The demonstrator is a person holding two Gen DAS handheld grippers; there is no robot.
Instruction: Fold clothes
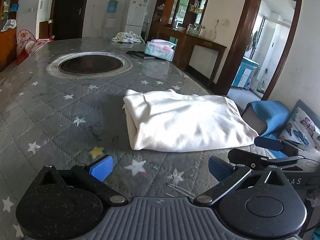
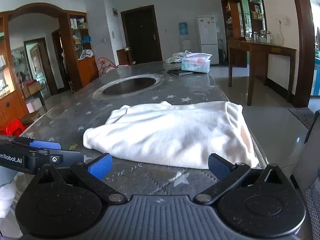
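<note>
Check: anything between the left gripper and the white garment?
Nothing. The left wrist view shows only bare star-print table cover between the open left gripper and the folded white garment.

Both cameras sit low at the near end of the worktop, looking along it toward the far wall. The left view stands left of the white cloth, the right view close behind it; both share the fridge.
</note>
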